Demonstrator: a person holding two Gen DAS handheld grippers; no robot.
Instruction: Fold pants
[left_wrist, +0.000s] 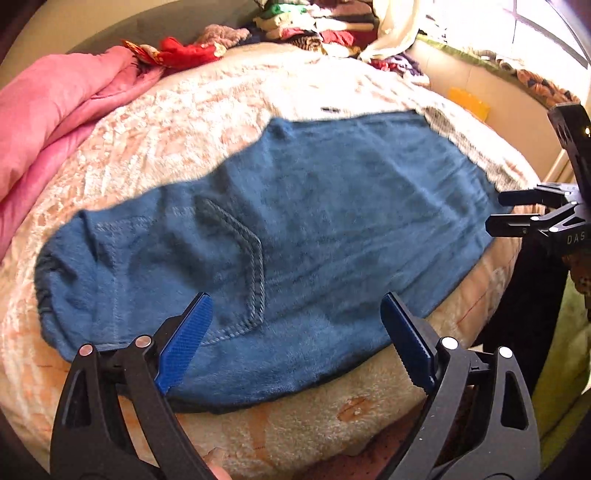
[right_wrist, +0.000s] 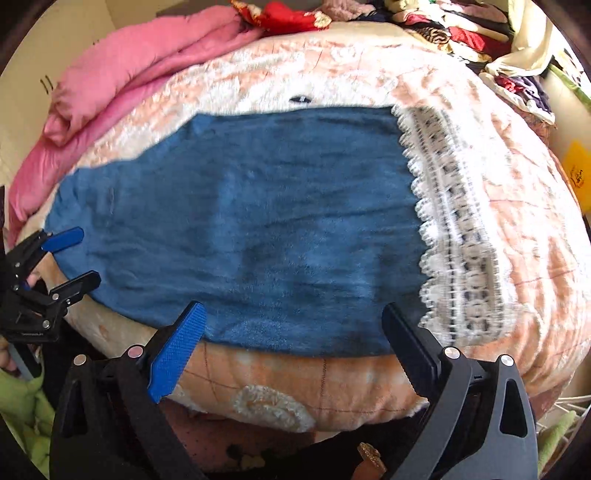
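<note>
Blue fleece pants lie flat across a peach and white fuzzy blanket, waistband at the left, with a stitched pocket showing. In the right wrist view the pants end in a white lace cuff at the right. My left gripper is open and empty, hovering over the near edge of the pants by the pocket; it also shows at the left of the right wrist view. My right gripper is open and empty over the near edge by the lace; it shows in the left wrist view.
A pink quilt is bunched at the far left. A heap of mixed clothes lies at the back. A yellow item leans at the right wall. The bed's near edge drops off in front of me.
</note>
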